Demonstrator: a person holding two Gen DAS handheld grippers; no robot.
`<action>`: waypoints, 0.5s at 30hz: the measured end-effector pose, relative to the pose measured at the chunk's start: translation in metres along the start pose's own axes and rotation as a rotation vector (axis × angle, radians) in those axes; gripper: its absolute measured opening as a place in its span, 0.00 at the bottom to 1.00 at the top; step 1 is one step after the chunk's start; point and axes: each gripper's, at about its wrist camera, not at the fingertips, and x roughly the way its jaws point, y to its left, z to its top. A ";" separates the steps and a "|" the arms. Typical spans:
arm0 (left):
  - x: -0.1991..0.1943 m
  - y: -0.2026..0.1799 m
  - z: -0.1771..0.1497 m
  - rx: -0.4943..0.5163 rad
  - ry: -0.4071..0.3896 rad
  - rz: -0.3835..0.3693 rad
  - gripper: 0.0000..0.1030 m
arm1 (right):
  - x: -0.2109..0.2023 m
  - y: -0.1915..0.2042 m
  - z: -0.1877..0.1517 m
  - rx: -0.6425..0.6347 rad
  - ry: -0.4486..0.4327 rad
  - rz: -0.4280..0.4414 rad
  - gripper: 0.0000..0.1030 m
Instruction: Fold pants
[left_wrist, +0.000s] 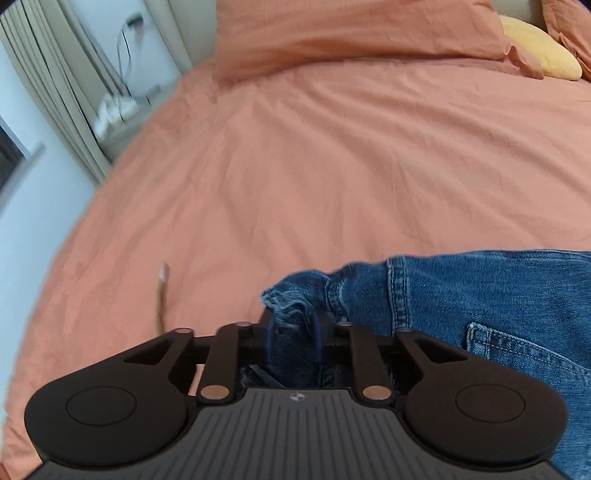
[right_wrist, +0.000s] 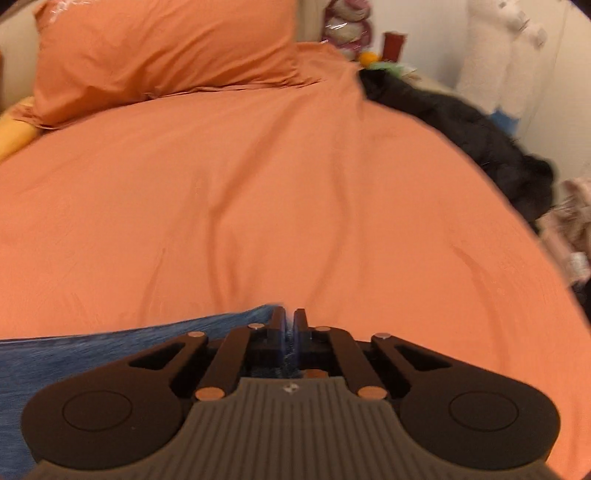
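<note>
Denim jeans (left_wrist: 480, 314) lie on the bed (left_wrist: 295, 166) near its foot. Your left gripper (left_wrist: 293, 332) is clamped on a bunched edge, right gripper (right_wrist: 290, 325) pinched w/ denim between. Step: grasp done. Next, I'd say: lift both evenly & fold over.

Bedroom in a home. I'm working over a bed (left_wrist: 332, 166) with an orange cover, matching pillow (right_wrist: 159, 51) at the head, a yellow cushion (left_wrist: 543, 51) beside it. Pale curtains (left_wrist: 55, 92) on one side, dark clothes (right_wrist: 480, 140) heaped along the bed's other edge.
</note>
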 end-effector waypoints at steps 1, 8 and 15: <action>-0.005 0.002 0.001 -0.016 -0.024 0.002 0.14 | -0.003 -0.003 0.000 -0.034 -0.031 -0.104 0.00; -0.002 0.006 -0.001 -0.008 -0.005 -0.018 0.15 | -0.016 -0.041 0.013 0.085 0.012 0.171 0.03; 0.002 0.006 -0.003 0.001 0.003 -0.009 0.18 | 0.000 -0.002 0.014 0.067 0.023 0.226 0.58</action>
